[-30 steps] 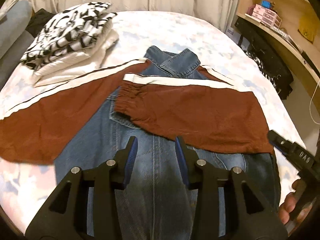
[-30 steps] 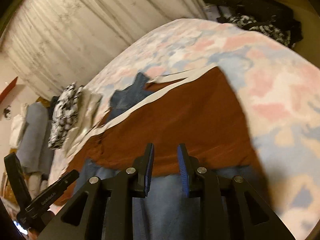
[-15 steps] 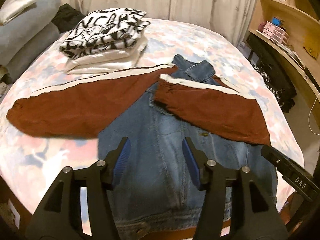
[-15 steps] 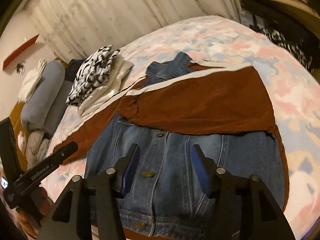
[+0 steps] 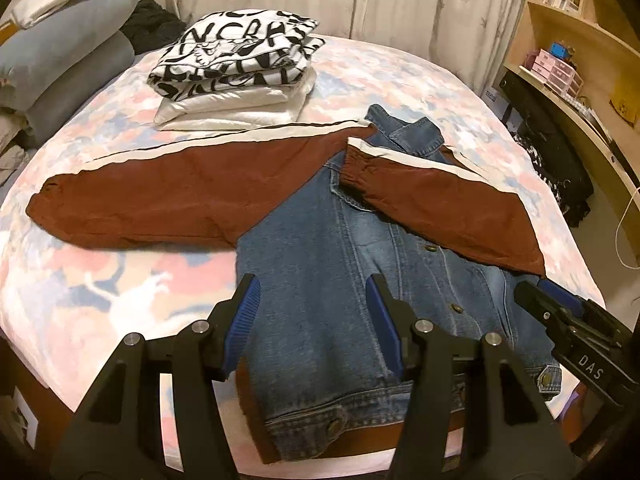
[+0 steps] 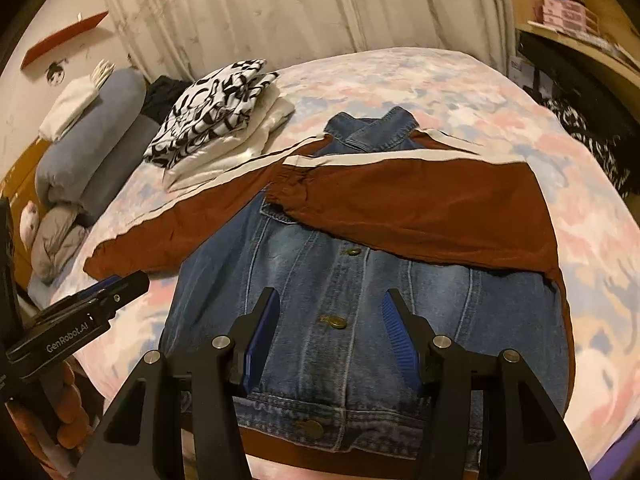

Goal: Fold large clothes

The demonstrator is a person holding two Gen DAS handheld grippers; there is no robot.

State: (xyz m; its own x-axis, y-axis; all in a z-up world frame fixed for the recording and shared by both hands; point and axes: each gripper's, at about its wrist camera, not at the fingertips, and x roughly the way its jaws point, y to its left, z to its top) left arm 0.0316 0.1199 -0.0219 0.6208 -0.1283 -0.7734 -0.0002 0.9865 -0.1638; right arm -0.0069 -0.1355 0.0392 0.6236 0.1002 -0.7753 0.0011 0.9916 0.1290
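Note:
A denim jacket with brown sleeves lies front up on the bed; it also shows in the right wrist view. Its right sleeve is folded across the chest. Its left sleeve lies stretched out to the left on the bed. My left gripper is open and empty, held above the jacket's lower left part. My right gripper is open and empty above the jacket's hem; it also shows at the right of the left wrist view.
A stack of folded clothes, black-and-white print on top, sits at the back of the flowered bed. Grey rolled bedding lies at the far left. A wooden desk with shelves and dark clothes stands at the right.
Both grippers have pulled back and up from the jacket and their jaws have opened wider. The right sleeve stays folded across the chest.

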